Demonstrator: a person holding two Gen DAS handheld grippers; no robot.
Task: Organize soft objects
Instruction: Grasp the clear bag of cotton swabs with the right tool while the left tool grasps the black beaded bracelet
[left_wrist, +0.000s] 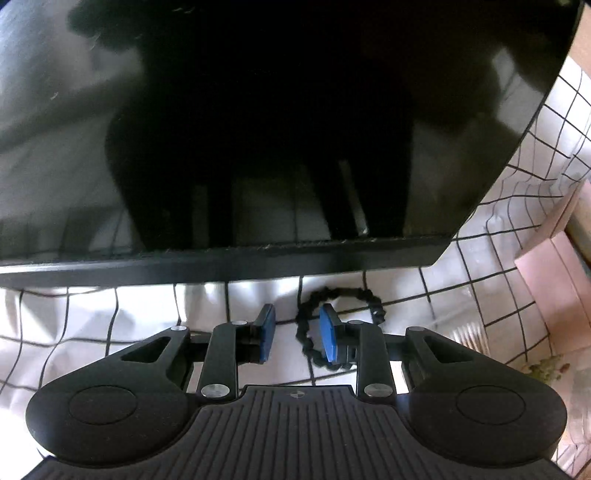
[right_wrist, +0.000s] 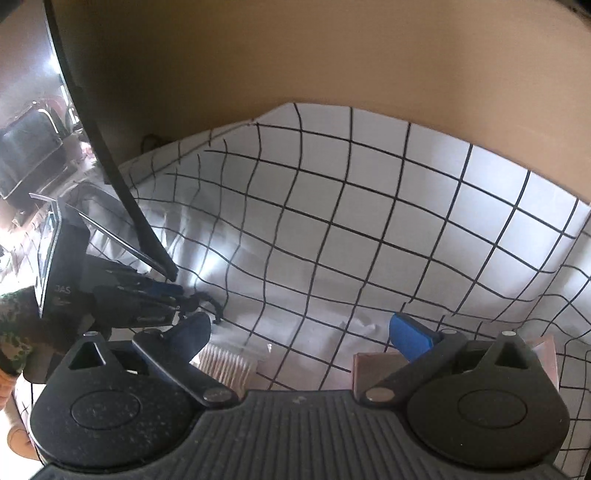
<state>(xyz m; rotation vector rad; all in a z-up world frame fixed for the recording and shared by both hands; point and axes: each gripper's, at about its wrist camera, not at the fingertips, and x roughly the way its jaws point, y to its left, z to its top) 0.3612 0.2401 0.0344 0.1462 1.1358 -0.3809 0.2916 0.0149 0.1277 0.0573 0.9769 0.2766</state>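
A black scrunchie-like hair tie (left_wrist: 341, 295) lies on the white grid-patterned cloth (left_wrist: 110, 325) just below a dark monitor. My left gripper (left_wrist: 297, 334) is open, its blue pads on either side of the tie's left part; the right pad (left_wrist: 329, 336) overlaps the loop. In the right wrist view my right gripper (right_wrist: 301, 332) is wide open and empty above the cloth (right_wrist: 351, 221). The left gripper (right_wrist: 147, 295) and the tie (right_wrist: 207, 301) show at the left of that view.
A large black monitor screen (left_wrist: 258, 129) stands right in front of the left gripper. Pink boxes (left_wrist: 554, 280) lie at the right. A clear box of cotton swabs (right_wrist: 229, 363) and a pink box (right_wrist: 373, 369) lie beneath the right gripper. A tan wall (right_wrist: 295, 55) rises behind.
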